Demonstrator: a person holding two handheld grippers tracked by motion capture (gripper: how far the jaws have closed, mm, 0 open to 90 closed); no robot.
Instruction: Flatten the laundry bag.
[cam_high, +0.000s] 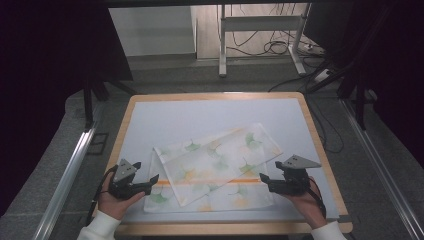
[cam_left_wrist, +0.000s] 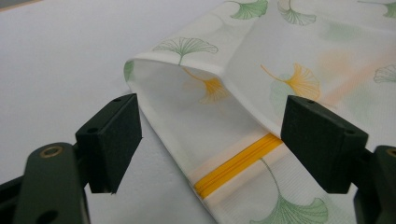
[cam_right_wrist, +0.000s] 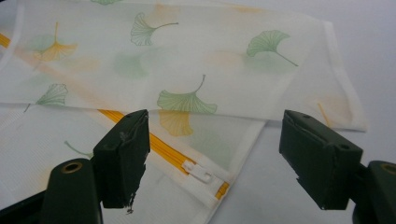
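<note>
1. Left hand (cam_high: 114, 199) comes in from the bottom left, white sleeve cuff at the wrist, wrapped around the left gripper (cam_high: 152, 179).
2. Left gripper lies low and roughly level, pointing right toward the middle; jaws spread wide, nothing between the pads.
3. Right hand (cam_high: 306, 200) comes in from the bottom right, same white cuff, holding the right gripper (cam_high: 264, 180).
4. Right gripper low and level, pointing left, facing the other one; jaws wide apart, nothing clamped.
</note>
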